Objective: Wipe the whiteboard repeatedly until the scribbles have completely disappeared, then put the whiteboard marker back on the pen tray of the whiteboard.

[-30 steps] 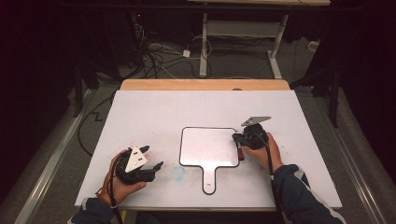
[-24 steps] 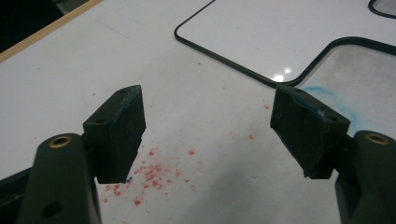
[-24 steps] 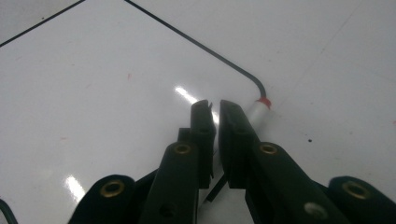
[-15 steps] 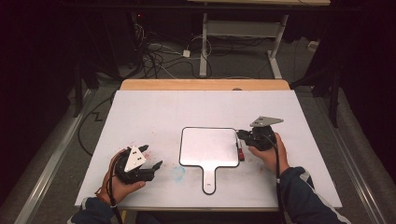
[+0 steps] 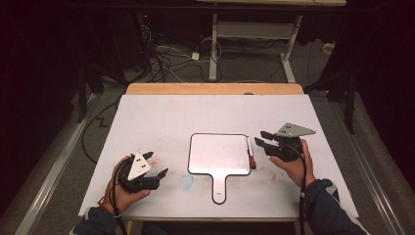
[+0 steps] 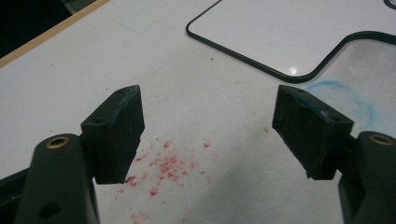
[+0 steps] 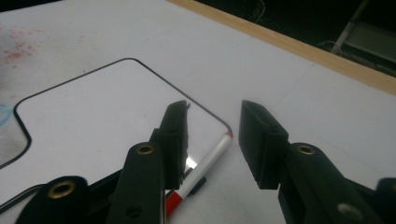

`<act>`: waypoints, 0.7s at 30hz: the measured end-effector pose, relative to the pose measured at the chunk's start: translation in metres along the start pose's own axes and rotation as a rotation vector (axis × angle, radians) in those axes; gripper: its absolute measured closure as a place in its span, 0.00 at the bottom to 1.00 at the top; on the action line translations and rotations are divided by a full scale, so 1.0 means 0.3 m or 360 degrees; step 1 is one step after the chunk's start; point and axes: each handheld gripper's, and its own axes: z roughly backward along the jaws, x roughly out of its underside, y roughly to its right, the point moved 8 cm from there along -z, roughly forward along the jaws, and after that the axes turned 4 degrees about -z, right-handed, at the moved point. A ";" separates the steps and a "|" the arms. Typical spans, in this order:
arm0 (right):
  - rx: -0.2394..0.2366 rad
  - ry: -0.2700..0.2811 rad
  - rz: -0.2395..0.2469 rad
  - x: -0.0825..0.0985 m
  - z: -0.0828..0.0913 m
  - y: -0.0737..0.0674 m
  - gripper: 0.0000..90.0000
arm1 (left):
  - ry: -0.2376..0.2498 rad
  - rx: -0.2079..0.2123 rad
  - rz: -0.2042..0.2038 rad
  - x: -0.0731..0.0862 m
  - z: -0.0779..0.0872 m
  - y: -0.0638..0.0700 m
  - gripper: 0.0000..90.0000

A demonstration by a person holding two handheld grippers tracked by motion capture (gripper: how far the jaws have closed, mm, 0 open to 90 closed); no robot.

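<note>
The white worktop [image 5: 161,117] spans the middle of the high view, matte and smooth, with a pale wooden strip along its far edge, a scatter of red specks at lower left and a faint blue smear near bottom centre. At centre lies the whiteboard paddle [image 5: 220,152], a flat glossy panel with rounded corners, a thin black rim and a short handle pointing to the bottom of the frame. Just beside its right edge lies the marker [image 5: 251,155], a slim white cylinder with a red end, flat on the worktop.

The right gripper [image 5: 262,138], right of centre, hangs clear of the marker; its jaws have just been opening and stand part-spread with nothing between them. The left gripper [image 5: 155,164], lower left, rests with jaws wide apart and empty above the red specks.

The step in hand appears to be letting go of the marker and backing away. To do it well, the right gripper should lift away without brushing the round barrel, which would roll easily.
</note>
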 end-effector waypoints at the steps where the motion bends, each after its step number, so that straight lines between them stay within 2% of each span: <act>1: 0.0004 0.0021 0.0012 -0.005 0.010 -0.003 0.63 | 0.0005 0.0000 0.0007 0.001 -0.001 0.000 0.27; 3: 0.0024 0.0023 0.0030 -0.007 0.028 -0.007 0.54 | -0.0012 0.0002 0.0001 0.008 -0.002 0.001 0.27; 7: 0.0054 0.0067 0.0076 0.003 0.072 -0.014 0.44 | 0.0002 -0.0006 0.0010 0.009 0.006 -0.006 0.26; 9: 0.0091 0.0094 0.0073 0.012 0.095 -0.012 0.38 | 0.0003 -0.0003 0.0015 0.013 0.009 -0.009 0.26; 10: 0.0109 0.0104 0.0079 0.018 0.107 -0.011 0.36 | 0.0011 -0.0006 -0.0001 0.011 0.011 -0.013 0.25; 13: 0.0215 0.0117 0.0071 0.046 0.142 -0.004 0.32 | 0.0022 -0.0001 0.0017 0.005 0.011 -0.014 0.24; 14: 0.0226 0.0135 0.0071 0.055 0.154 -0.003 0.31 | 0.0031 -0.0012 0.0003 -0.001 0.007 -0.018 0.24; 16: 0.0251 0.0154 0.0050 0.077 0.177 0.000 0.29 | 0.0024 0.0009 0.0007 -0.006 -0.003 -0.012 0.24; 21: 0.0301 0.0172 0.0046 0.122 0.226 -0.004 0.25 | 0.0020 0.0020 -0.0045 -0.023 -0.018 0.000 0.23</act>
